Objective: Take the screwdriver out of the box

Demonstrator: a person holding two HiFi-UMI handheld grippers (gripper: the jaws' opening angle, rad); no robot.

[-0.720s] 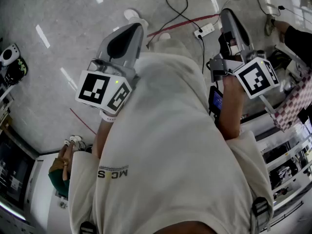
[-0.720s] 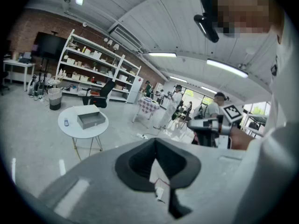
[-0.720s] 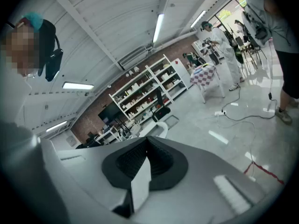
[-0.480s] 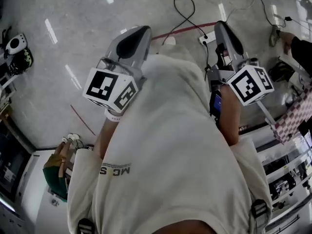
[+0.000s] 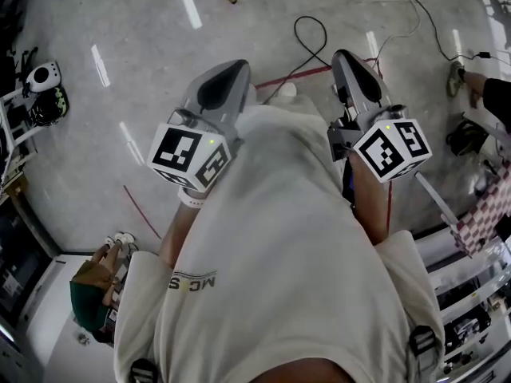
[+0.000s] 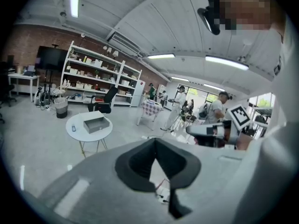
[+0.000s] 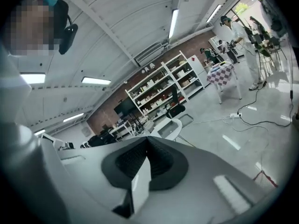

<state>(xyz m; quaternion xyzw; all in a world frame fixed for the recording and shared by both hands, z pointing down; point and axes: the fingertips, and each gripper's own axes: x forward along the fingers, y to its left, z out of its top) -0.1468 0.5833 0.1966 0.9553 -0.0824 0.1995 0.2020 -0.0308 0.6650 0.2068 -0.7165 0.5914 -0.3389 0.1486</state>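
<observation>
Head view down, others perhaps share table [image 6: 84, 136]

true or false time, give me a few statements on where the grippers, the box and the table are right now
1. The left gripper has its jaws together with nothing between them. True.
2. The right gripper is clamped on a screwdriver. False: its jaws are together on nothing, and no screwdriver shows in any view.
3. The grey box sits on a round white table. True.
4. The left gripper is reaching into the box. False: it is held up in front of the person's chest, well away from the table.
5. A black cable lies on the floor ahead of both grippers. True.
</observation>
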